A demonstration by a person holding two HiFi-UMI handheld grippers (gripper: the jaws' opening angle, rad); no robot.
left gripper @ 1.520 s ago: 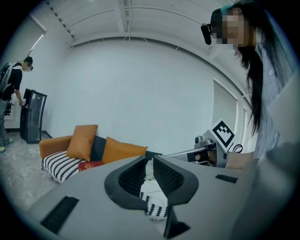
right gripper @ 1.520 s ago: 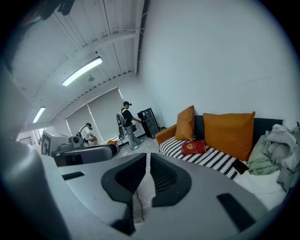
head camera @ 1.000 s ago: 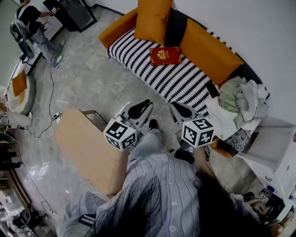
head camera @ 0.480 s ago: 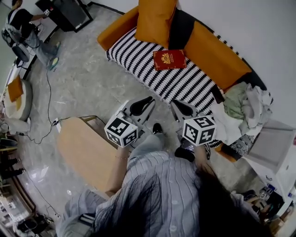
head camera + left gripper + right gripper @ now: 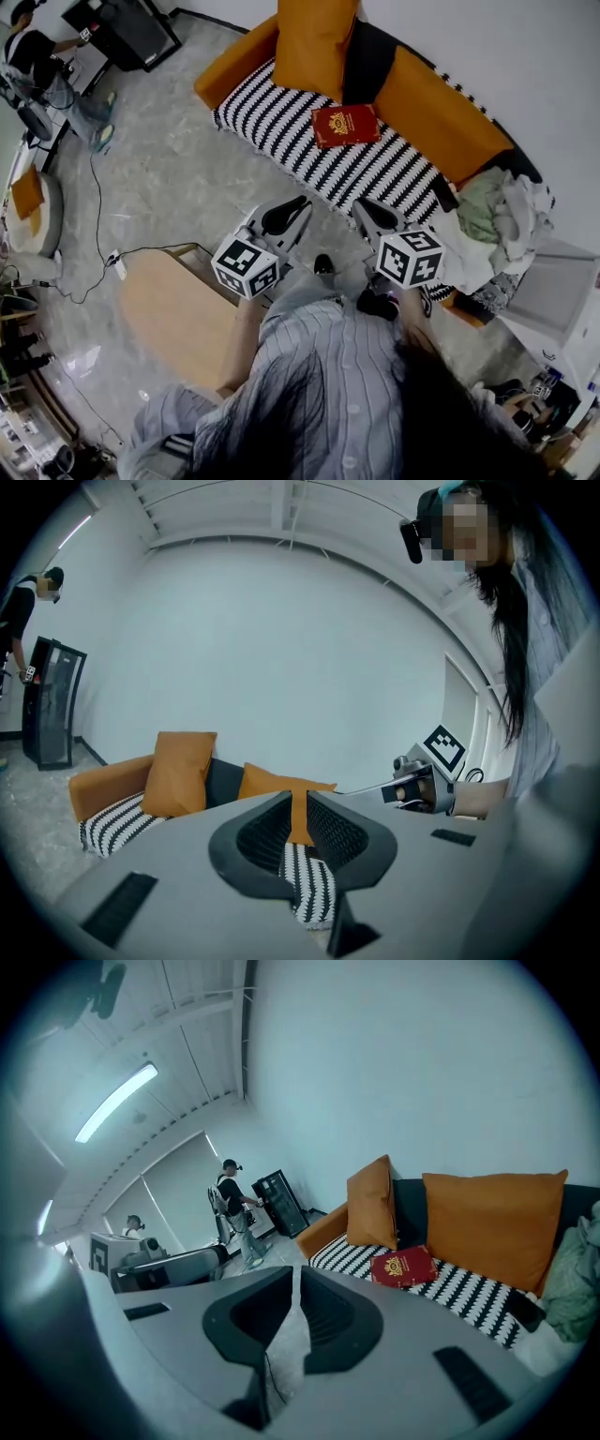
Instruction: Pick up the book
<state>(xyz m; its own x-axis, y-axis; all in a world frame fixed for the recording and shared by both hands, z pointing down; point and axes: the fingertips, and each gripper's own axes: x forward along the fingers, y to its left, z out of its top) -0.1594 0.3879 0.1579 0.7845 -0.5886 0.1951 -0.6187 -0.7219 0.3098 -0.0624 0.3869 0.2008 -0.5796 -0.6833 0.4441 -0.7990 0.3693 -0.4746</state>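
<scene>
The book [image 5: 345, 126] lies flat, red cover up, on the striped seat of the sofa [image 5: 272, 112], close to the backrest and just beside the upright cushion [image 5: 314, 37]. Nothing rests on it. The left gripper [image 5: 292, 212] and the right gripper [image 5: 367, 210] are held side by side in front of the person, over the floor, both pointed toward the sofa and well apart from the book. Each gripper view shows its jaws pressed together with nothing between them. The step in hand is judged to be the approach; no grasp has begun and the task is at its start. In the right gripper view the book sits to the right of the jaw line, so that gripper appears the better placed of the two. The left gripper view shows the sofa and cushions but not the book, which may be hidden behind the jaws. The next move calls for carrying a gripper across to the seat, spreading its jaws before arrival, and aligning them with an exposed edge of the book. Because the book lies flat on a soft surface, one jaw probably has to slide under the edge while the other comes down on the cover.
</scene>
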